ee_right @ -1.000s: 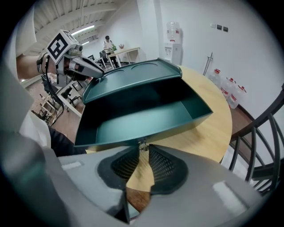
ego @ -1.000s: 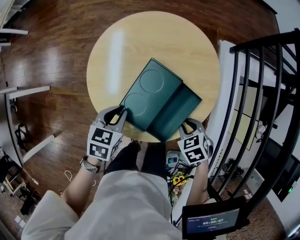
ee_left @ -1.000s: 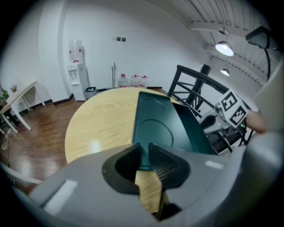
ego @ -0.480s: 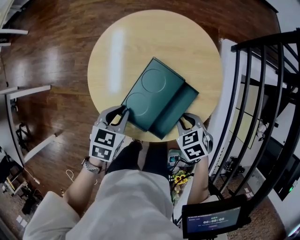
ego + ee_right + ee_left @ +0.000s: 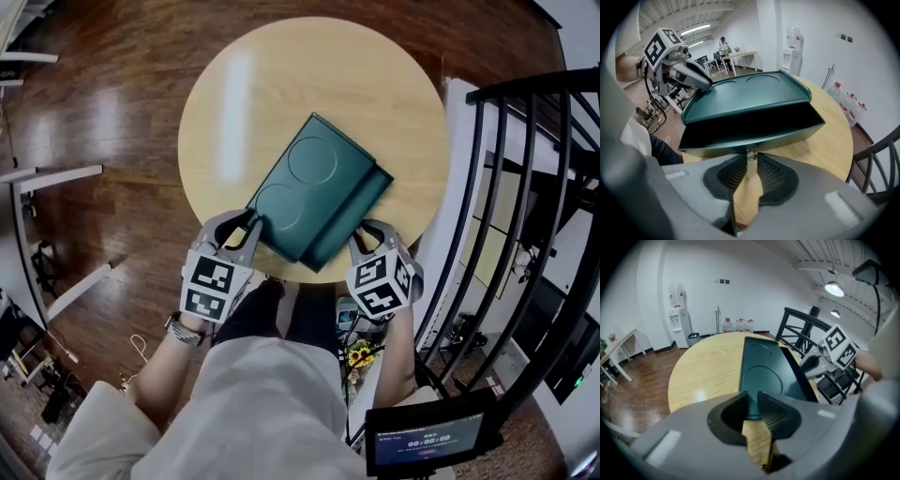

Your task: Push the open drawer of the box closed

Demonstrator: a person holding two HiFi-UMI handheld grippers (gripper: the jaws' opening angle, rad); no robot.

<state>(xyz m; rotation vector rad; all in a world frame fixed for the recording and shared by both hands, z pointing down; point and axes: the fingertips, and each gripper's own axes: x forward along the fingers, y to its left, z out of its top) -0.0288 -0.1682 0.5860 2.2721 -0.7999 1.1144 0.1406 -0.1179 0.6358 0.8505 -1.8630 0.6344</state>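
To the left, dark wooden floor (image 5: 94,112) is showing around a round pale table (image 5: 281,84). The left gripper (image 5: 242,228) is sitting at the table's near edge, against the near left corner of the green box (image 5: 314,187). Its jaws have just been opening and are standing a little apart, with the box's near edge at their tips and neither pad visibly pressing on it. The box is lying flat on the near half of the table, turned on a slant, with two round recesses showing in its top. Its drawer (image 5: 356,217) is sticking out a short way on the box's right side, and in the right gripper view a dark gap is showing above the drawer's front. The right gripper (image 5: 364,236) is pointing down at that front, its jaws holding the small metal knob (image 5: 750,153) at its middle – the tips are touching the knob on both sides. Farther right, a black railing (image 5: 525,187) is standing near the table.
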